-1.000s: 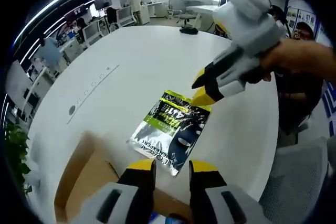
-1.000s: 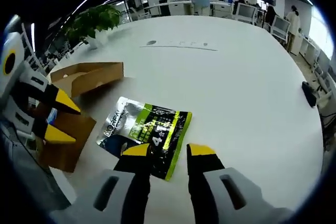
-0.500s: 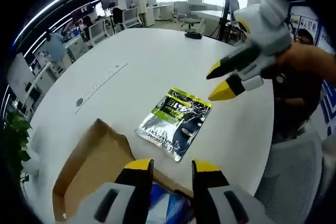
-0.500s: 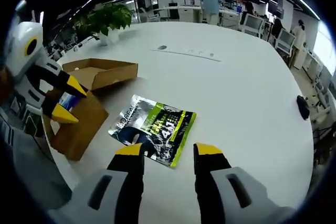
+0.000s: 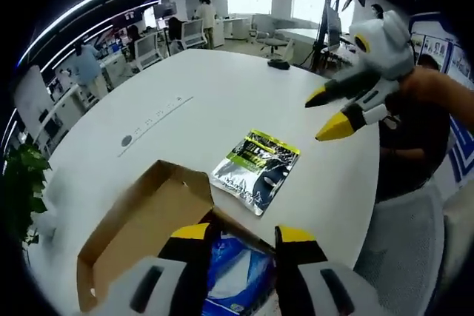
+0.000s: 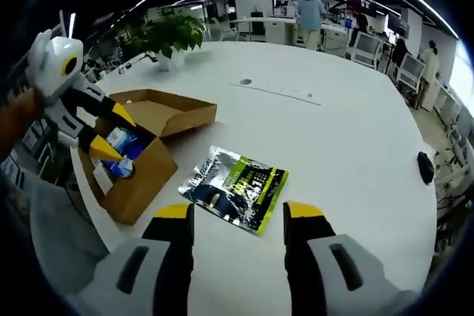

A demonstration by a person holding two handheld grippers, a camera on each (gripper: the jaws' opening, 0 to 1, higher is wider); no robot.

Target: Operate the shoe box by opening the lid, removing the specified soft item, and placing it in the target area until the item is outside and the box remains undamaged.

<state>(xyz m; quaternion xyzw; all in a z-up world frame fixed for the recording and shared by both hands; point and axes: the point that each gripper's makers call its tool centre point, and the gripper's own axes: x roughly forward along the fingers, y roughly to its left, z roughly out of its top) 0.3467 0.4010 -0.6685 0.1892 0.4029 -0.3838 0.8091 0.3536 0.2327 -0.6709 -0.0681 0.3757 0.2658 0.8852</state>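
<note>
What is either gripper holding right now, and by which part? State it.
Nothing is held. The left gripper and right gripper are open and empty; the pouch lies free on the table beside the open box.

Pouch flat on table, open shoe box just beside it, plant at far edge

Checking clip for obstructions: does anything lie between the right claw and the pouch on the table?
Nothing visible does. The pouch lies flat on the white table, just ahead of the open right claw; the cardboard box stands off to its side.
</note>
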